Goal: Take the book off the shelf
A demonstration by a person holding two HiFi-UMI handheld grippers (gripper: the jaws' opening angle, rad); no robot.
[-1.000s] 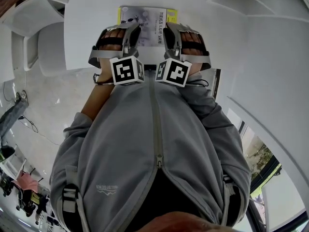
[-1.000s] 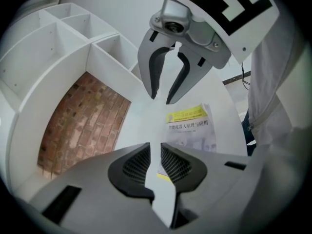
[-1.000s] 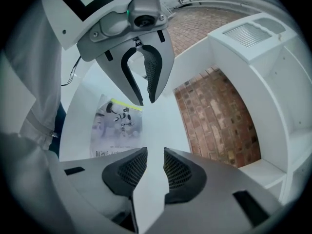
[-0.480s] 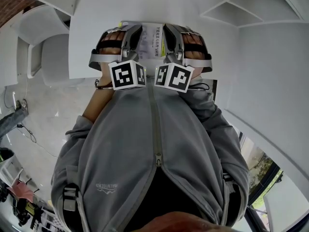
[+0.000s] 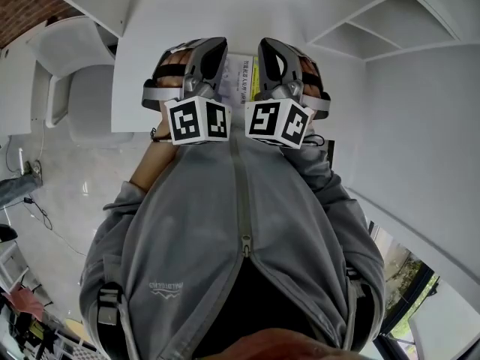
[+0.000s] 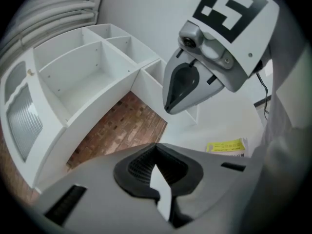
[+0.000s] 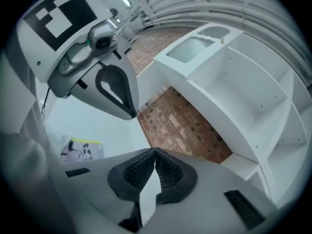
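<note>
Left tool: the grey plastic left tool is holding its jaws together, empty.
Right tool: the grey plastic right tool is doing likewise.
Book: the thin yellow-edged paperback book is lying flat on the white counter, beneath both tools.
Progress: seemingly done; the book is resting clear of the white shelf unit.

A grey jacket is worn, closed down the middle by a grey zip and marked on the chest with a small pale logo; dark straps with grey buckles are seen at both sides. The left gripper and the right gripper are built of smooth grey shells, lined with black ribbed pads and fastened by black bands. Each is topped by a white cube printed with black square markers, and a thin black cable is run beside it.
</note>
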